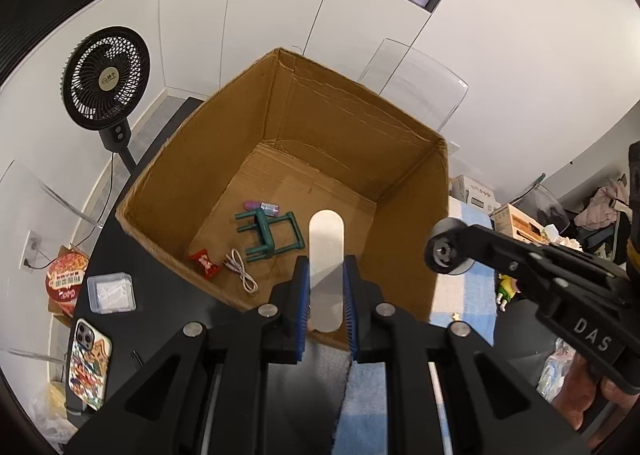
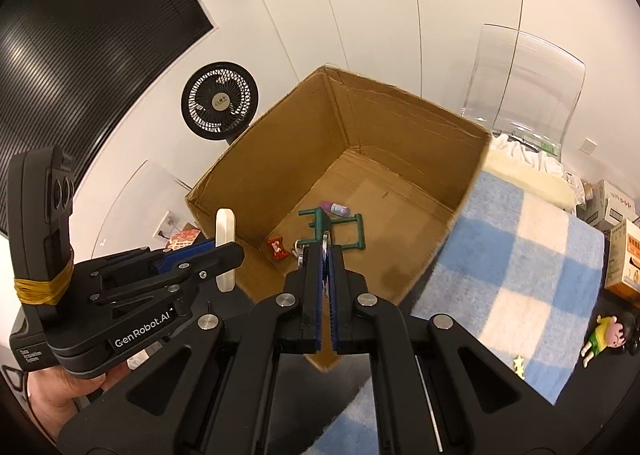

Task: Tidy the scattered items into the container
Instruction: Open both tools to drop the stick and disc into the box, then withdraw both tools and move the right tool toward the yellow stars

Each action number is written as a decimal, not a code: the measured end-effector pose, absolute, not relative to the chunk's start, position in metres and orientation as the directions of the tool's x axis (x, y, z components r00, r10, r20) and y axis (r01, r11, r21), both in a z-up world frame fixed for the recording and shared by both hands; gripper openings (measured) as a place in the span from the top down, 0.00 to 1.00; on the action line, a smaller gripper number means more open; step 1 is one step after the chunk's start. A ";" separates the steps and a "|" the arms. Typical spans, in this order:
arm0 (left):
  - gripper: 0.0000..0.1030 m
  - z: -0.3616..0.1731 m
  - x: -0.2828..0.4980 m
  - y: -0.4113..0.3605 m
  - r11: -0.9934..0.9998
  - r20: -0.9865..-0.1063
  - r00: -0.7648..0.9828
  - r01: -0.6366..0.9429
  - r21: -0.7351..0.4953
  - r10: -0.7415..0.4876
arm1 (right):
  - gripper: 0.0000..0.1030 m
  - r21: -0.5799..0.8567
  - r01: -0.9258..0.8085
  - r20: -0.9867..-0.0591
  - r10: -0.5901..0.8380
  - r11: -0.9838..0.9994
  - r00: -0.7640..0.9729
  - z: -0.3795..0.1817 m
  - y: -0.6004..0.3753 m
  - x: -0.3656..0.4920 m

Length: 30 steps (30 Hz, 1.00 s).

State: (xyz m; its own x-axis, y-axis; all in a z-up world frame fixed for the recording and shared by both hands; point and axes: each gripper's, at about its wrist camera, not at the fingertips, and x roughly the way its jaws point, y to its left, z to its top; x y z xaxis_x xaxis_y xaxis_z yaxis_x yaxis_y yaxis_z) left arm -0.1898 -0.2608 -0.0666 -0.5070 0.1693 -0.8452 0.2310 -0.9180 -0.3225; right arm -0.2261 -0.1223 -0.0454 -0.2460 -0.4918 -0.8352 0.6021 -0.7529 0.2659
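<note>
Left gripper (image 1: 326,287) is clamped on a flat white case (image 1: 326,267) w/ rounded ends, held upright btwn the blue pads, over the near edge of the cardboard box (image 1: 360,127). Right wrist view shows the same case (image 2: 225,251) sticking up out of that gripper, just outside the box's near-left wall.

Right gripper (image 2: 327,275) has its jaws nearly together on a thin disc seen edge-on, prob. the black tape roll (image 1: 450,246) that shows in the left wrist view at the tip of that tool, hanging above the box's right wall. A hand (image 2: 68,387) grips the left tool from below.

Box is open-topped, sits on a dark table (image 1: 168,295), partly beside a blue-and-white checked blanket (image 2: 520,239). Already on the box floor: green toy stool (image 1: 272,233) on its side, small purple bottle (image 1: 262,207) just behind it, red snack packet (image 1: 205,263) and coiled white cable (image 1: 242,271) near the front-left corner.

Still outside on the table: clear plastic box (image 1: 111,292) and phone (image 1: 89,363) at left, small doll (image 2: 606,337) and yellow star (image 2: 519,365) at right. Black fan (image 1: 106,77) stands behind.
</note>
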 end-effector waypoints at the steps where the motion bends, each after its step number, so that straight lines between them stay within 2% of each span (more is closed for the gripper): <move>1: 0.85 -0.068 -0.192 -0.263 -0.918 -0.846 -0.505 0.229 -0.324 0.172 | 0.98 0.263 0.601 -0.838 -0.487 -0.755 -0.245 -0.047 -0.126 -0.228; 7: 0.84 -0.080 -0.202 -0.272 -0.912 -0.850 -0.490 0.231 -0.338 0.192 | 0.97 0.248 0.588 -0.858 -0.456 -0.770 -0.236 -0.059 -0.139 -0.237; 9: 0.81 -0.084 -0.203 -0.276 -0.908 -0.854 -0.485 0.246 -0.340 0.188 | 0.95 0.238 0.580 -0.863 -0.443 -0.779 -0.241 -0.060 -0.140 -0.240; 10: 0.64 -0.086 -0.204 -0.277 -0.905 -0.856 -0.483 0.254 -0.341 0.187 | 0.94 0.234 0.575 -0.866 -0.437 -0.784 -0.243 -0.061 -0.141 -0.241; 11: 0.38 -0.088 -0.204 -0.279 -0.903 -0.857 -0.481 0.262 -0.342 0.185 | 0.93 0.231 0.563 -0.865 -0.432 -0.793 -0.254 -0.060 -0.138 -0.242; 12: 0.27 -0.090 -0.205 -0.281 -0.900 -0.859 -0.478 0.270 -0.342 0.183 | 0.84 0.233 0.557 -0.866 -0.431 -0.797 -0.255 -0.060 -0.136 -0.243; 13: 0.16 -0.092 -0.206 -0.283 -0.897 -0.861 -0.476 0.277 -0.343 0.182 | 0.66 0.229 0.545 -0.865 -0.425 -0.807 -0.265 -0.059 -0.132 -0.244; 15: 0.14 -0.092 -0.205 -0.283 -0.903 -0.864 -0.472 0.276 -0.330 0.172 | 0.49 0.225 0.520 -0.861 -0.418 -0.824 -0.290 -0.055 -0.124 -0.244; 17: 0.09 -0.090 -0.203 -0.282 -0.908 -0.866 -0.476 0.276 -0.314 0.155 | 0.50 0.232 0.494 -0.850 -0.421 -0.838 -0.315 -0.050 -0.111 -0.243; 18: 0.07 -0.089 -0.203 -0.282 -0.911 -0.865 -0.478 0.274 -0.309 0.150 | 0.45 0.236 0.479 -0.845 -0.422 -0.846 -0.328 -0.047 -0.103 -0.241; 19: 0.06 -0.088 -0.201 -0.279 -0.911 -0.863 -0.481 0.269 -0.313 0.155 | 0.35 0.236 0.463 -0.842 -0.417 -0.855 -0.342 -0.045 -0.095 -0.240; 21: 0.05 -0.084 -0.199 -0.273 -0.911 -0.858 -0.486 0.259 -0.321 0.164 | 0.27 0.243 0.425 -0.832 -0.413 -0.872 -0.372 -0.040 -0.070 -0.233; 30: 0.05 -0.076 -0.188 -0.209 -0.929 -0.857 -0.472 0.179 -0.322 0.206 | 0.26 0.209 0.287 -0.851 -0.318 -0.935 -0.418 -0.041 0.035 -0.203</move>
